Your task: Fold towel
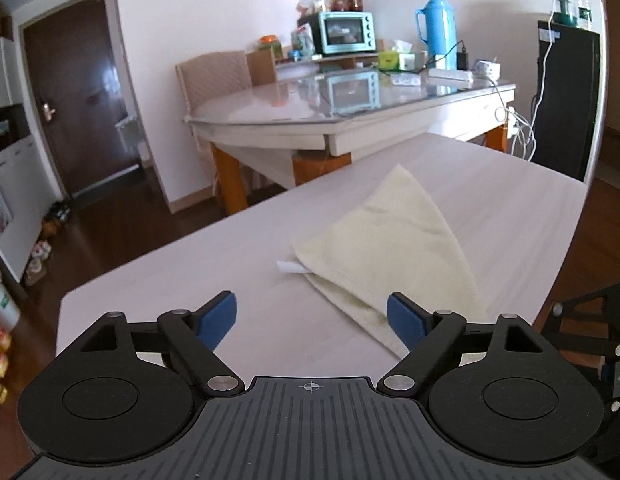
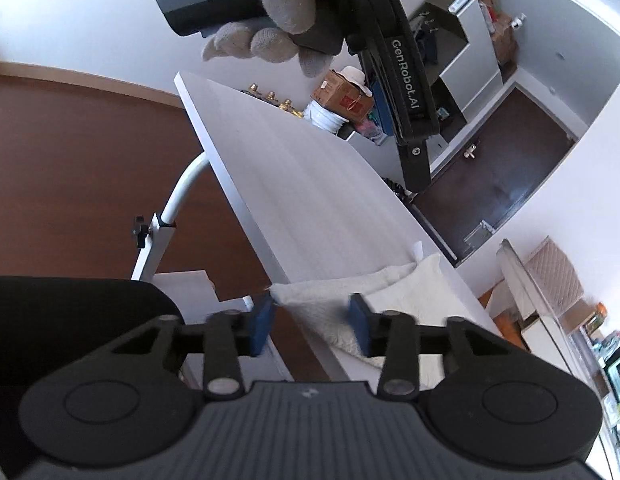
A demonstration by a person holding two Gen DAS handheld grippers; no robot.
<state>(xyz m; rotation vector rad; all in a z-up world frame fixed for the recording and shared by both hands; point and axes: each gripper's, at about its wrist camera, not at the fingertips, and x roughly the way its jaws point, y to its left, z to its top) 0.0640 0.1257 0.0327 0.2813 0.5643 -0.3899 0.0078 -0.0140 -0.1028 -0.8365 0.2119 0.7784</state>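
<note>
A cream towel lies folded into a triangle on the white table, with a small white label at its left corner. My left gripper is open and empty, held just above the table near the towel's near corner. In the right wrist view the towel lies at the table's near edge. My right gripper is open, its jaws standing on either side of the towel's near corner without closing on it. The left gripper and the gloved hand holding it show at the top of that view.
A glass-topped dining table stands beyond with a mint toaster oven, a blue thermos and boxes. A black cabinet stands at right. The table's metal leg and brown floor lie below its edge.
</note>
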